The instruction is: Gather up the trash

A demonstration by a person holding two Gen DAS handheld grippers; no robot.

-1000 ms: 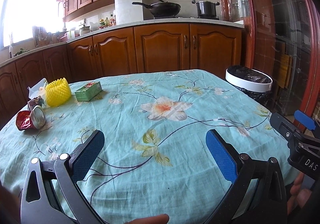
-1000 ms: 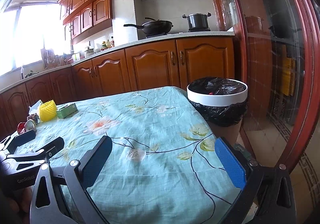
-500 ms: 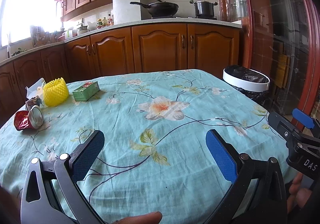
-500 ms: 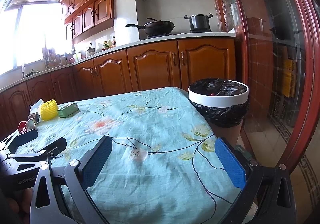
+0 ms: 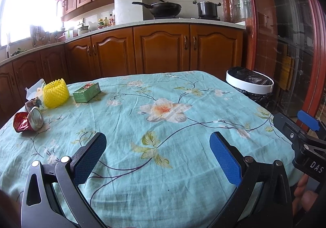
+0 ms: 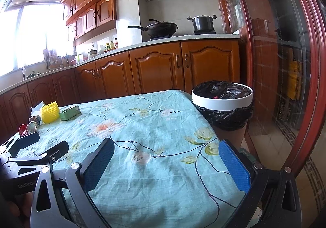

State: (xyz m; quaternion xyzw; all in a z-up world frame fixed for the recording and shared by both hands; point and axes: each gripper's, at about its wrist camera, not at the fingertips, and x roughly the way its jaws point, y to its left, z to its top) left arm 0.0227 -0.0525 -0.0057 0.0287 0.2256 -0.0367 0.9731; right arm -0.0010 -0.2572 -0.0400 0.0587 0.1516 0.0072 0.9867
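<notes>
Trash lies at the table's far left: a crushed red can [image 5: 27, 121] [image 6: 27, 128], a yellow foam net [image 5: 56, 92] [image 6: 50, 114], a green carton [image 5: 87, 92] [image 6: 69, 113], a small crumpled wrapper [image 5: 32, 103] and white tissue [image 5: 33, 89]. A white bin [image 5: 250, 86] [image 6: 223, 101] with a black liner stands off the table's right edge. My left gripper [image 5: 158, 149] is open over the near tablecloth, nothing between its blue pads. My right gripper [image 6: 166, 159] is open too, near the table's right front corner, empty.
The round table [image 5: 163, 126] wears a teal floral cloth. Wooden kitchen cabinets [image 5: 163, 48] run behind it, with a wok [image 5: 163, 8] and a pot [image 5: 206, 8] on the stove. A red-framed glass door [image 6: 285, 65] stands at the right.
Both views have shifted slightly; the left camera has tilted a little so the trash sits a bit further right. Nothing on the table moved. Both grippers stay open.
</notes>
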